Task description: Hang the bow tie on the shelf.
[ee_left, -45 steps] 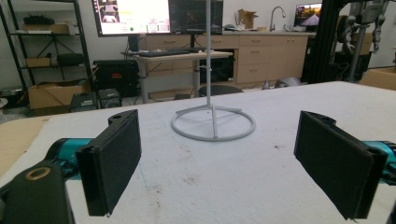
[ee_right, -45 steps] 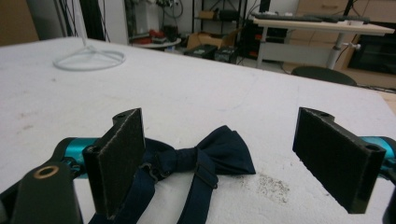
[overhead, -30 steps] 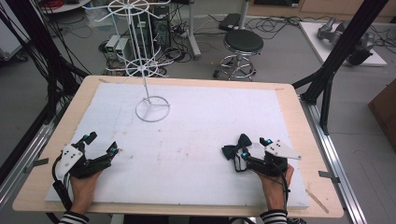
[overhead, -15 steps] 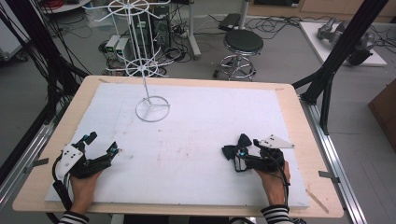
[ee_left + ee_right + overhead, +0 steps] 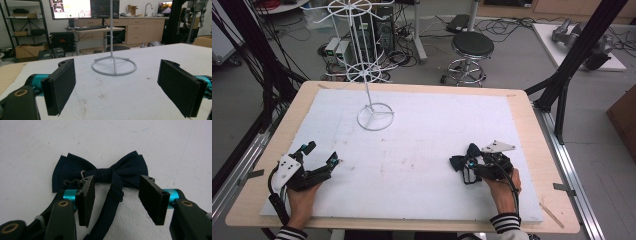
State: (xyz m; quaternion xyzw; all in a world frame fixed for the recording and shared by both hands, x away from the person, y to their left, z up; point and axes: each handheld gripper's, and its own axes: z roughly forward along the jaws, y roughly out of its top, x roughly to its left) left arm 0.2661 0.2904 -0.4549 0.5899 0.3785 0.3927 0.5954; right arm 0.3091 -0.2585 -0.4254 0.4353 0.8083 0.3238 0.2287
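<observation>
While your left gripper (image 5: 319, 158) idles with jaws wide on the desk (image 5: 422, 150) facing the stand (image 5: 375, 116), your right gripper (image 5: 115, 195) has been closing its jaws, half-wide around the bow tie (image 5: 100, 173) strap; they may pinch only the strap, so the bow dangles or snags its hook.

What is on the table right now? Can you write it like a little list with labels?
Surface: white foam board on a wooden table
Thing in hand: dark navy bow tie with its strap, lying flat
Right gripper: jaws have just been closing, set either side of the strap, pads not pressing yet
Left gripper: open, nothing between its jaws
Also there: white wire stand, upright at the far left of the board
</observation>
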